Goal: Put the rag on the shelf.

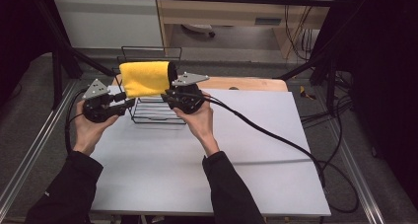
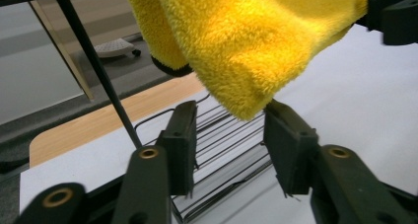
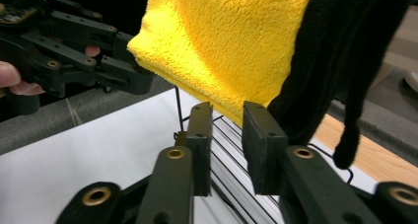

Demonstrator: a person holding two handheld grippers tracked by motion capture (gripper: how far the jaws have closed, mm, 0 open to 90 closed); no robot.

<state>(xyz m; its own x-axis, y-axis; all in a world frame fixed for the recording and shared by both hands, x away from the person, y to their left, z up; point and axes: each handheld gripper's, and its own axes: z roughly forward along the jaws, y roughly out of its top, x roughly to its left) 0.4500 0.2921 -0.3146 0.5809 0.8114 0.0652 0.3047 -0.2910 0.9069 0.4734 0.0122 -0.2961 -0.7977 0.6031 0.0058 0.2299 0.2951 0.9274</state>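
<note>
Room is dim with black frame posts (image 1: pixel 59 51) at the sides, grey floor (image 1: pixel 29 115) around, a light wood cabinet (image 1: pixel 222 12) at the back and loose black cables (image 1: pixel 325 115) on the right floor. The bench (image 1: pixel 256 150) has a white top, bare over most of its near half, with a strip of wood edge (image 1: pixel 251 83) showing at the far side. A black wire rack (image 1: pixel 148 110) stands at the far left part of the bench, upright wires rising behind it. A yellow fluffy towel (image 1: pixel 145 78) hangs over the rack, draped above the wire base, with a black cloth (image 3: pixel 335 61) hanging just beside it on the right end. The person's dark sleeves (image 1: pixel 231 189) come in from the bottom. Left gripper (image 1: pixel 123 103) sits at the towel's left lower corner; in the left gripper view its jaws are spread, the towel's (image 2: pixel 246 51) hem hanging just above the gap, contact hard to tell. Right gripper (image 1: pixel 167 94) is at the towel's right lower edge; in the right gripper view its jaws stand apart with a narrow gap, the yellow hem (image 3: pixel 222 51) dipping right at their tips, not clearly pinched. A cable (image 1: pixel 276 137) trails from the right gripper across the bench.
</note>
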